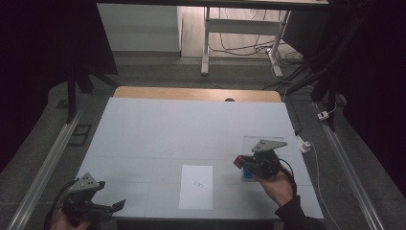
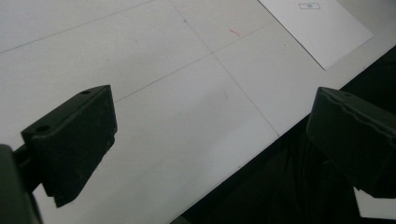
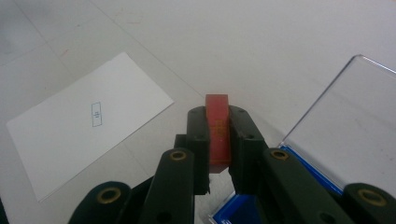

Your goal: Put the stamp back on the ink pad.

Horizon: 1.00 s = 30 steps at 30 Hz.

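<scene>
Counter (image 1: pixel 158 129): flat, matte white, faintly ruled, carrying all items. Paper sheet (image 1: pixel 196 187): thin white rectangle with a small printed box at its centre, lying flat; the landmark here. Ink pad case (image 3: pixel 322 135): blue tray with a clear hinged lid raised, just right of the sheet. Right gripper (image 3: pixel 218 135): above the case's sheet-side edge, jaws clamped narrow on a red block-shaped stamp (image 3: pixel 218 133). Left gripper (image 1: pixel 117 205): well left of the sheet, jaws wide, empty. Judged progress: stamp picked up, apparently inked; pressing it onto the sheet's box remains.
</scene>
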{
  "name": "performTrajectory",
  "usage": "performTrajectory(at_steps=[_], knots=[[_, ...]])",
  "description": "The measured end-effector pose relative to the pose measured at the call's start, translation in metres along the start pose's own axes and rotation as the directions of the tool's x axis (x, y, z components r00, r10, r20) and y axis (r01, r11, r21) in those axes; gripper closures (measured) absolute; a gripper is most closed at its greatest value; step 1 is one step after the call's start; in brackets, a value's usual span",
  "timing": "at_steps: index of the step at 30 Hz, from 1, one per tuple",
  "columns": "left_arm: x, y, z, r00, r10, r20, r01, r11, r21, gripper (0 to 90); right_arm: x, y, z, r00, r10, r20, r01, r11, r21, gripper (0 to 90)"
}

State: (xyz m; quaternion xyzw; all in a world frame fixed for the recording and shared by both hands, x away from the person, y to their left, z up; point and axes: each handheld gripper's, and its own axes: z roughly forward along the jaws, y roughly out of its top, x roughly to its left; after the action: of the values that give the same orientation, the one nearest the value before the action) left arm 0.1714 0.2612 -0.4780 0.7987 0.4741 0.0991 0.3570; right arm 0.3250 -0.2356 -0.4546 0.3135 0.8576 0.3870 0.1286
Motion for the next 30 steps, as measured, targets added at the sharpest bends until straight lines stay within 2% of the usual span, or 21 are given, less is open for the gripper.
performTrajectory(at_steps=[16,30], knots=[[0.0,0.0,0.0,1.0,0.0,0.001,0.0,1.0,0.0,2.2,-0.019,-0.011,-0.011,0.9971,0.052,0.055,-0.052,0.999,0.005,80.0],[0.0,0.0,0.0,1.0,0.001,0.001,-0.001,1.0,0.0,2.2,-0.041,-0.024,-0.022,0.9851,0.112,0.13,-0.117,0.993,0.029,80.0]])
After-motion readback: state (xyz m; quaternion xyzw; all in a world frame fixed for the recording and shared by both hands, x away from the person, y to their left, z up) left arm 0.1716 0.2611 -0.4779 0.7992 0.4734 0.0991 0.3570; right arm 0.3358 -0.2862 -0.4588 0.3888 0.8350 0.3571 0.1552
